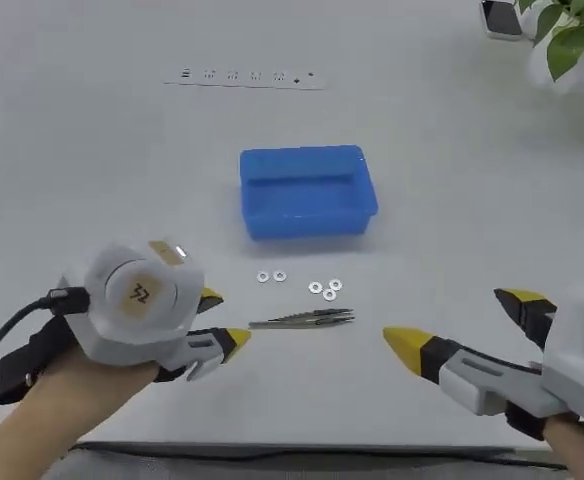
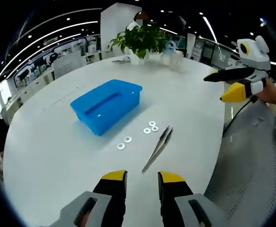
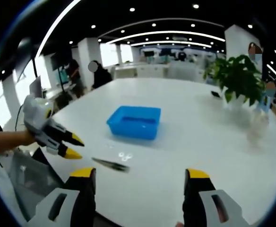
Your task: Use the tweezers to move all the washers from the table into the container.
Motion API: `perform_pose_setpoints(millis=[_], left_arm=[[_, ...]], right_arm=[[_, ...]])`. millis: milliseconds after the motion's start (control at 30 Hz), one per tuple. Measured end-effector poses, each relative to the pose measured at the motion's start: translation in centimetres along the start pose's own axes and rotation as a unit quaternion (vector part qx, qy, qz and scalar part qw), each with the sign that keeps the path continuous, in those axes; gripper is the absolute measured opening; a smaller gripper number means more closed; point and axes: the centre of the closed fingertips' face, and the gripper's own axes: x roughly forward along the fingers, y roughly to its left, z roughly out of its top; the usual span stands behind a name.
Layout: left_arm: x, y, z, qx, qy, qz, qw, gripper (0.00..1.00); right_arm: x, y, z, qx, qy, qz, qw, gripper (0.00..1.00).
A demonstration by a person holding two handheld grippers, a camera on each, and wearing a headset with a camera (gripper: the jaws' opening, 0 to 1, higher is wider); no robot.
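Both grippers hold nothing: the jaws of the left gripper (image 1: 224,317) stand a little apart, those of the right gripper (image 1: 455,320) gape wide. Between them the tweezers (image 1: 302,319) lie flat on the white table (image 1: 92,180). Five washers (image 1: 315,288) lie just beyond the tweezers, with the blue container (image 1: 307,190) farther back.

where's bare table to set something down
Bare table lies between the power strip and the blue container, and right of it toward the plant. Crowded in front of it: washers and tweezers, flanked by the left tool and right tool.
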Motion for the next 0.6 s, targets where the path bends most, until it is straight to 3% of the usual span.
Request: perform_pose_setpoints(millis=[100, 233, 400, 600], left_arm=[[0.8, -0.1, 0.0, 0.011, 0.006, -0.014, 0.9998, 0.22], [2.3, 0.1, -0.7, 0.044, 0.033, -0.028, 0.9981, 0.2], [3.1, -0.4, -0.7, 0.07, 0.042, -0.058, 0.995, 0.11], [3.6, -0.9, -0.7, 0.1, 0.05, -0.074, 0.991, 0.05]], right_arm=[[0.1, 0.1, -0.1, -0.007, 0.005, -0.002, 1.0, 0.74], [0.3, 0.6, -0.3, -0.006, 0.01, 0.003, 0.9999, 0.74], [0.3, 1.1, -0.4, -0.004, 0.012, 0.01, 0.9999, 0.71], [0.1, 1.3, -0.4, -0.014, 0.012, 0.006, 0.9998, 0.69]])
